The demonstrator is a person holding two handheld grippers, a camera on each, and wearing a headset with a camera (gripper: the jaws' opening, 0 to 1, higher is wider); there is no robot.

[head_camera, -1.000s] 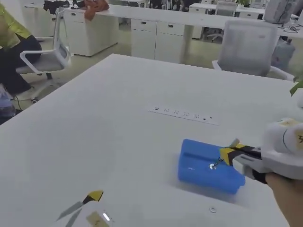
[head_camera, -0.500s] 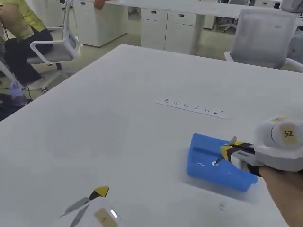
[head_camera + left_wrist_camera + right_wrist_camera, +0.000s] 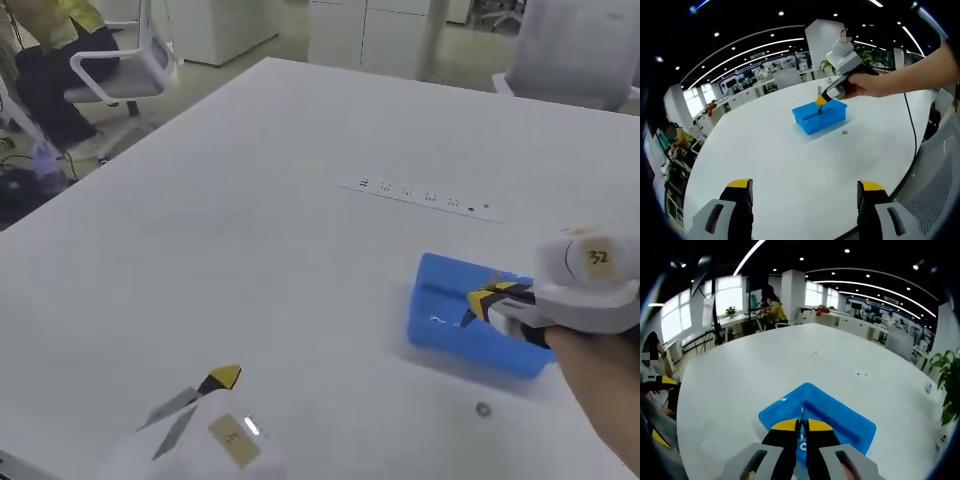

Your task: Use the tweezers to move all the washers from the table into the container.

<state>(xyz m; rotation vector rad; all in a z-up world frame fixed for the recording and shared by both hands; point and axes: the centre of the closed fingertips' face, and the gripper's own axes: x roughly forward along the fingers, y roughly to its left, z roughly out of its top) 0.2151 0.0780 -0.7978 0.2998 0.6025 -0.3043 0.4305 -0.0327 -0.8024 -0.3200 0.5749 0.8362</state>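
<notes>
White office table [image 3: 250, 200] fills the head view, with a strip of sockets [image 3: 425, 197] set into it on the far side. Near the right edge sits the blue container [image 3: 480, 335], and the right gripper [image 3: 490, 300] reaches over it from the right, jaws pressed together on the tweezers [image 3: 467, 317], whose tips point down into the container (whether they pinch a washer is too blurred to tell). One washer [image 3: 483, 409] lies on the table just near of the container. At the near left is the left gripper [image 3: 190, 405].

From the left gripper view, the left gripper [image 3: 805, 185] stands wide open with nothing between its jaws, well apart from the container [image 3: 820, 117]; the washer [image 3: 844, 133] lies beside it on the right.

From the right gripper view, the right gripper [image 3: 801, 426] clamps the thin tweezers [image 3: 802, 412] above the container [image 3: 840, 417].
</notes>
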